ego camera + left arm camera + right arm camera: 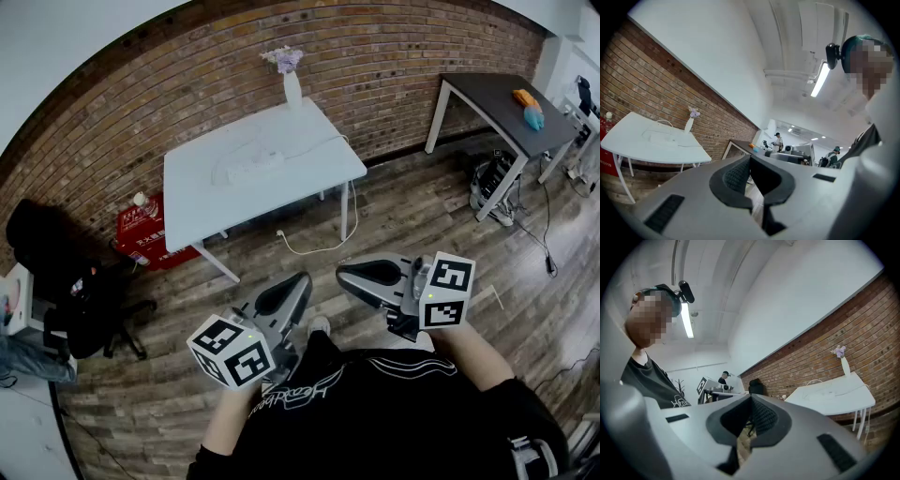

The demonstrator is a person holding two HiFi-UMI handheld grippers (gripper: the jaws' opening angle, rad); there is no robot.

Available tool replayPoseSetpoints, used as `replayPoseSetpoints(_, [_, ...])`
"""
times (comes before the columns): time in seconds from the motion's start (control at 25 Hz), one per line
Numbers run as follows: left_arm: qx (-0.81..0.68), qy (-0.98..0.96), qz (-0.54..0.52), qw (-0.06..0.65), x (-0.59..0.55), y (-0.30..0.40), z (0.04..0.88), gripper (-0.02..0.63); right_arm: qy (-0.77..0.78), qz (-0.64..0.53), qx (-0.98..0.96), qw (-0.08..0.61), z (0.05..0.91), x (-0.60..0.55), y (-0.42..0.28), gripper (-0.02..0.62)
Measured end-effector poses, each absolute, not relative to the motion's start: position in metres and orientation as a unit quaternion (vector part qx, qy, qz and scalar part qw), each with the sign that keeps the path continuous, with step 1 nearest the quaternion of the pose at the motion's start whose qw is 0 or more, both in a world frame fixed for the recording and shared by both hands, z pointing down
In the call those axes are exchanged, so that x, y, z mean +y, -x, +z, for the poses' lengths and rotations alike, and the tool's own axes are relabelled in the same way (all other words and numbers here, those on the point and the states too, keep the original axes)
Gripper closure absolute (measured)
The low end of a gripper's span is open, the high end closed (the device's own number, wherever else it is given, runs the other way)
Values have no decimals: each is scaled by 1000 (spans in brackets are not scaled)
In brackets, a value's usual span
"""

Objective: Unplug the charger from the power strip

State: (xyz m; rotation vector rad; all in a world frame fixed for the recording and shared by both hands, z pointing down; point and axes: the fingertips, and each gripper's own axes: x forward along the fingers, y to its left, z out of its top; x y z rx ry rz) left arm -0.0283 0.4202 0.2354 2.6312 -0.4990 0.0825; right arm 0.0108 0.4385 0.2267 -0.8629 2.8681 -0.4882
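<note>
A white table (216, 202) is standing on the wooden floor (412, 216). 1 white power strip (255, 167) is lying near the table's middle, with a white cable (314, 147) running from it to the table's right edge. 1 white vase (292, 89) of flowers is standing at the far edge.

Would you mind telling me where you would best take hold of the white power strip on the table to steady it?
Probably across its narrow width, coming down from above. The power strip lies flat on the white table, long and slim, so its two long sides suit the jaws. Its plugs are too small to make out.
</note>
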Motion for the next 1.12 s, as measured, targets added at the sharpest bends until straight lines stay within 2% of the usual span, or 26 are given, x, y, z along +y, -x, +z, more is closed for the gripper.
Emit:
replayPoseSetpoints(0.72, [-199,-955,48,212,428,24,234,603,269,-177,943,78,230,445,-21,597])
replayPoseSetpoints(1.12, [-201,-952,54,226,389,16,251,603,289,-191,934,90,247,408,-37,597])
